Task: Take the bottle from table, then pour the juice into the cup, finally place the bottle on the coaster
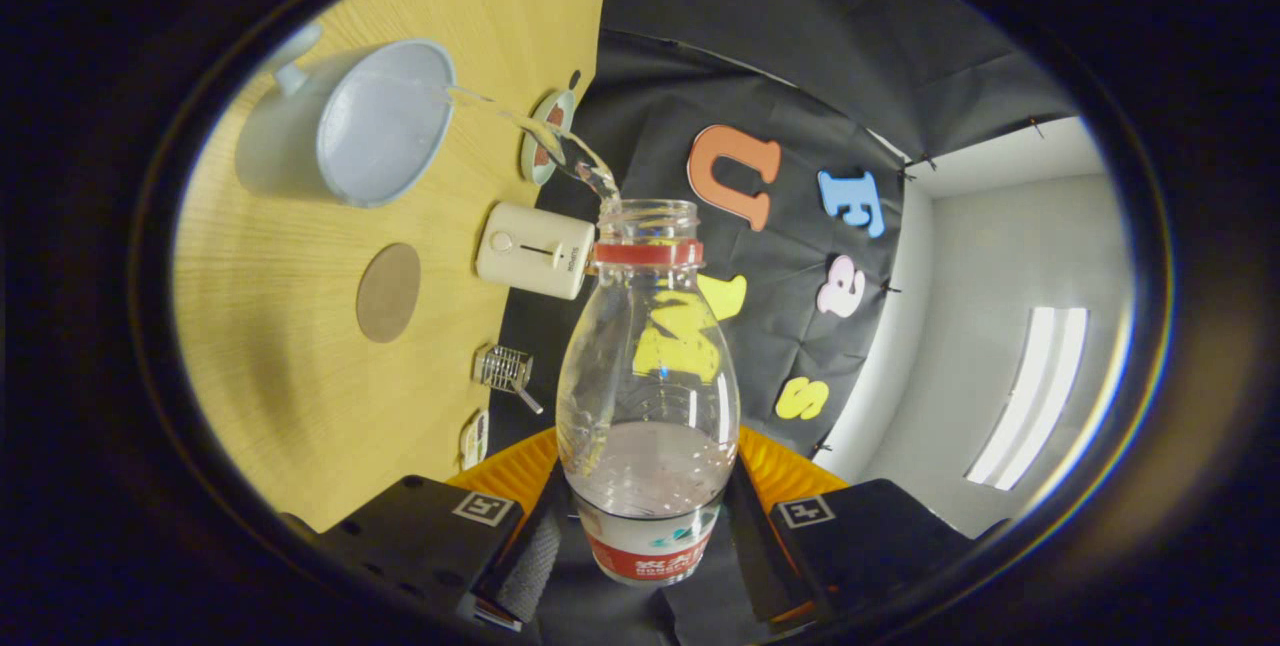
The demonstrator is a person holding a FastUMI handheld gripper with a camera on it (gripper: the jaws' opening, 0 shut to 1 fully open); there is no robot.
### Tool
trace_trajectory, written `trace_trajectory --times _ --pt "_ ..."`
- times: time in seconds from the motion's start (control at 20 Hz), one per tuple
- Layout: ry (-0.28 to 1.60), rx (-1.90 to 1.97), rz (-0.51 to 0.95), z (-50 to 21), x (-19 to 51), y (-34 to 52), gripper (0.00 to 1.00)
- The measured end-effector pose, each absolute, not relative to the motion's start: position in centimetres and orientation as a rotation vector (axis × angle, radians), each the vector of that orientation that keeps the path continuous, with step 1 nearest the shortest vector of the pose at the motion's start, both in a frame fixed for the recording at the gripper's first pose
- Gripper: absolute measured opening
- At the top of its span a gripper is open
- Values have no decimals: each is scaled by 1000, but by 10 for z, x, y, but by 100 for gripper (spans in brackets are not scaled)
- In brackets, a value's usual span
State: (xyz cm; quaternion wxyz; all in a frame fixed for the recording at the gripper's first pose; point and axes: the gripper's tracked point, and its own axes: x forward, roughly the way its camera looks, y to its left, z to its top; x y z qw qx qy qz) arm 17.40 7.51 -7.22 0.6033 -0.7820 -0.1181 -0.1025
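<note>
Wooden worktop [300,376] carries the cup [375,121] and coaster [388,292]; the claw [645,536] grips the tilted bottle [648,396], juice [540,136] streaming into the cup

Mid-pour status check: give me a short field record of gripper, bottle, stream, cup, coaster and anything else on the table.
gripper: gripper shut on the bottle, one finger on each side of its lower body
bottle: clear bottle, cap off, tipped toward the cup, some liquid left inside
stream: clear liquid arcing from the bottle mouth into the cup
cup: pale blue cup on the wooden table, beyond the fingers
coaster: round brown coaster near the cup, bare
other: white box-shaped device, small wire rack, small dish
</note>
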Motion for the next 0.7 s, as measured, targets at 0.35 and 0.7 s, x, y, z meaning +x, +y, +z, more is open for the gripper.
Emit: trace_trajectory --times 0.35,0.7 --pt "-290 -1834 -262 -56 174 74 81" --pt "-315 -1875 -297 -42 170 73 81"
